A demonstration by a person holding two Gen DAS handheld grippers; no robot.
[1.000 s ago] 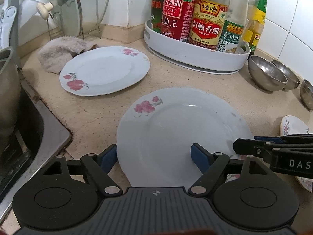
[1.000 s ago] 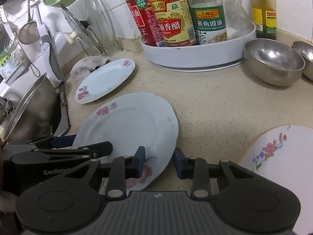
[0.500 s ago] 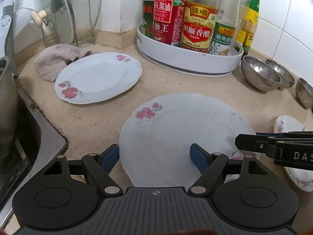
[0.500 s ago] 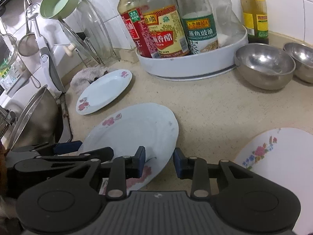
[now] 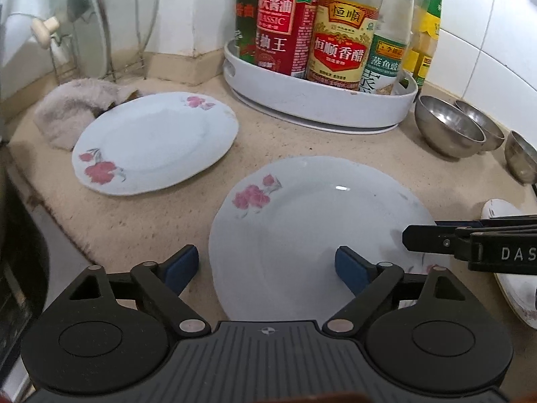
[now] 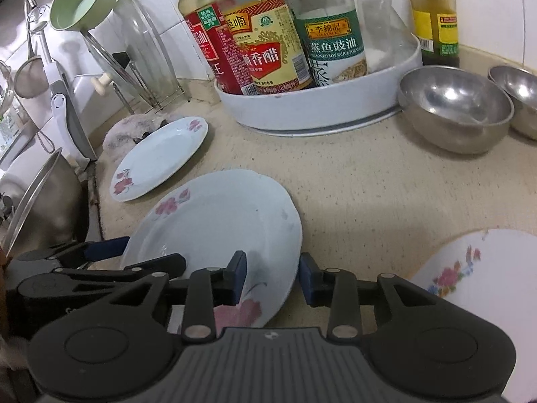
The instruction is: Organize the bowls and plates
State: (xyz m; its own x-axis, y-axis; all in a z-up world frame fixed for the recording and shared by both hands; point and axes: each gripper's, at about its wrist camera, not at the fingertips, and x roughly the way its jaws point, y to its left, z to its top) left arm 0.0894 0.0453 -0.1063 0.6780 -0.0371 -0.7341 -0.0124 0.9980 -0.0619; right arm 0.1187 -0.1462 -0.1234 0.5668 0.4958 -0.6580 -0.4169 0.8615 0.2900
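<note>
A white plate with pink flowers [image 5: 312, 228] [image 6: 218, 228] is held above the counter. My left gripper [image 5: 265, 268] is open, its fingers straddling the plate's near-left rim. My right gripper [image 6: 272, 277] is open, with the plate's right rim between its fingers; whether the pads touch it I cannot tell. A second flowered plate [image 5: 154, 141] [image 6: 161, 156] lies on the counter at the left. A third plate [image 6: 486, 295] [image 5: 513, 285] lies at the right. Steel bowls [image 5: 446, 127] [image 6: 456, 107] stand at the back right.
A white tray of sauce bottles [image 5: 319, 100] [image 6: 319, 107] stands at the back. A grey cloth [image 5: 74, 107] lies under the far plate's edge. A glass lid in a wire rack [image 5: 90, 33] and a pot in the sink [image 6: 40, 208] are at the left.
Both grippers and the plate between them have risen and moved a little back from the far counter. The finger gaps look unchanged.
</note>
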